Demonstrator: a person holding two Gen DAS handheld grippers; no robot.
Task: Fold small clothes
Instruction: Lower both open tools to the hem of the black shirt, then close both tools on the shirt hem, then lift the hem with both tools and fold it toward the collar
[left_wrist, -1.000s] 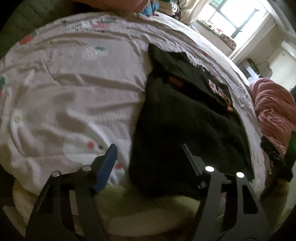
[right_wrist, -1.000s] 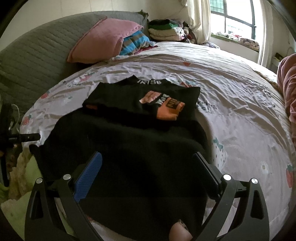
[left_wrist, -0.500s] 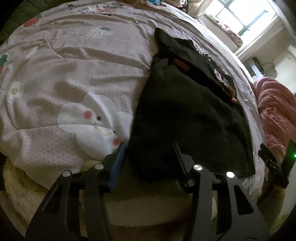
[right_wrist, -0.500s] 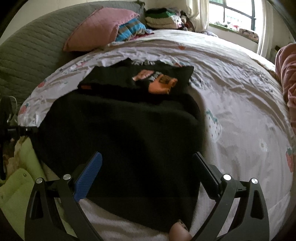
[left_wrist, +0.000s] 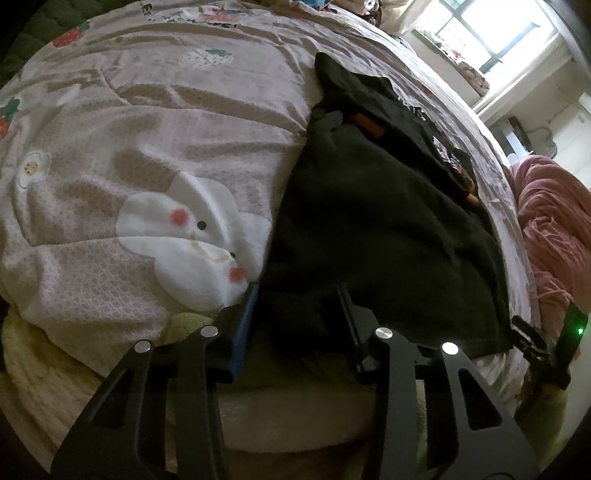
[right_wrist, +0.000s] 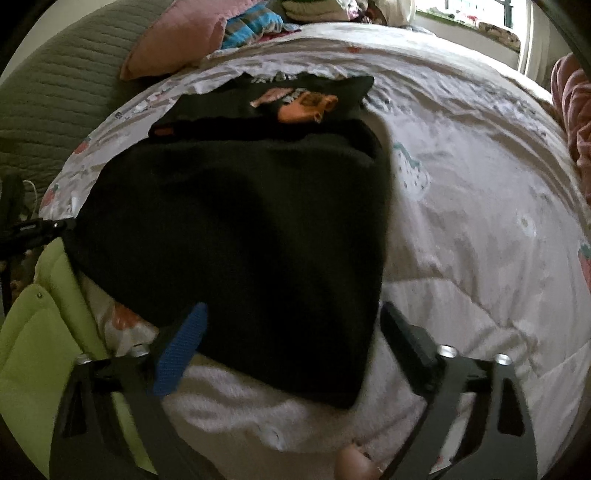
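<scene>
Both grippers are set at the near hem of a black garment spread on a bed.

The left gripper (left_wrist: 299, 291) is seen with its jaws fairly narrow, the near left corner of the black garment (left_wrist: 376, 229) lying between them; whether the cloth is actually pinched cannot be told. The right gripper (right_wrist: 291, 314) is held wide apart, its fingers straddling the near right corner of the garment (right_wrist: 236, 221) without closing on it. The garment is laid flat on a patterned quilt (right_wrist: 461, 184), its far end showing an orange print (right_wrist: 306, 105). A pink pillow (right_wrist: 181, 37) is seen against a grey-green headboard (right_wrist: 48, 92) beyond.
</scene>
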